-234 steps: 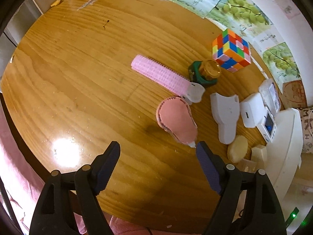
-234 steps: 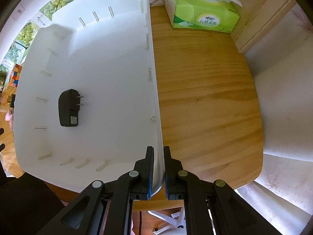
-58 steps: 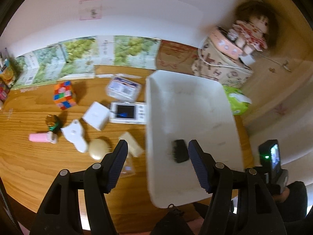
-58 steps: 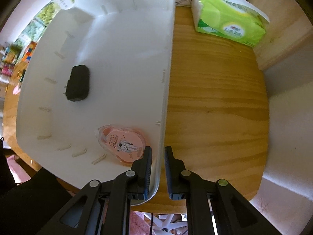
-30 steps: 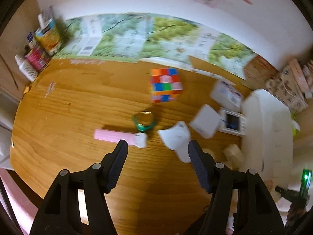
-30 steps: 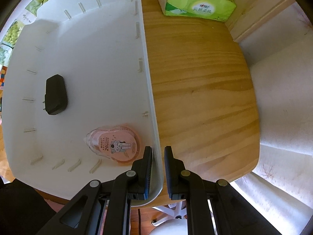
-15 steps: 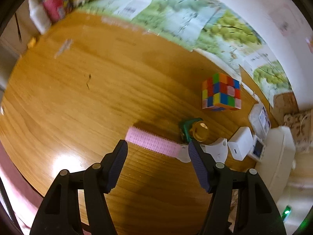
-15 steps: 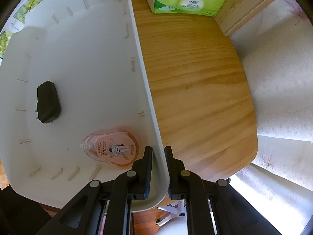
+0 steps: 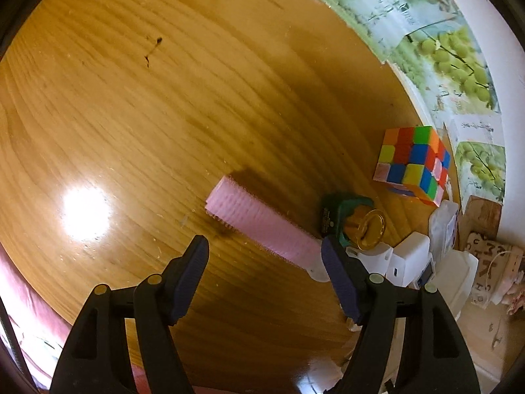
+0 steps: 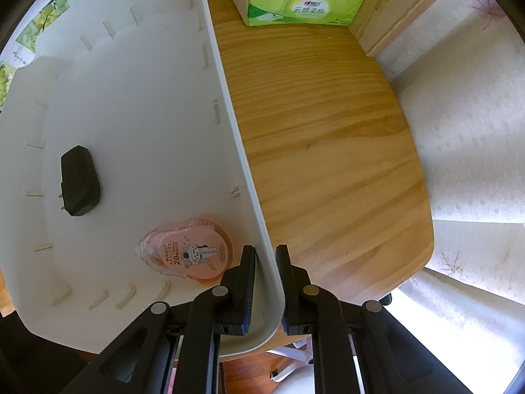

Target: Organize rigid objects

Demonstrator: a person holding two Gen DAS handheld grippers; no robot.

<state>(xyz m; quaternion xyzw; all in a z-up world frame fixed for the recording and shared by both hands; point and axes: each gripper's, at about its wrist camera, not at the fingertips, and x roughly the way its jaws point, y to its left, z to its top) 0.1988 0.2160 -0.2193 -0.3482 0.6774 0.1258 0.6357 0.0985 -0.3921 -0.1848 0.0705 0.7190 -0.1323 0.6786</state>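
Gripping the white bin's (image 10: 229,105) rim, right jaws; left jaws wide, just opening, over the pink roller (image 9: 262,226).

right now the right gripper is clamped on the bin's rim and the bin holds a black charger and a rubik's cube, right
Not quite. The right gripper is clamped on the bin rim, and the black charger is inside, but the second item is a pink tape dispenser, as the right wrist view shows. The cube sits on the table in the left wrist view.
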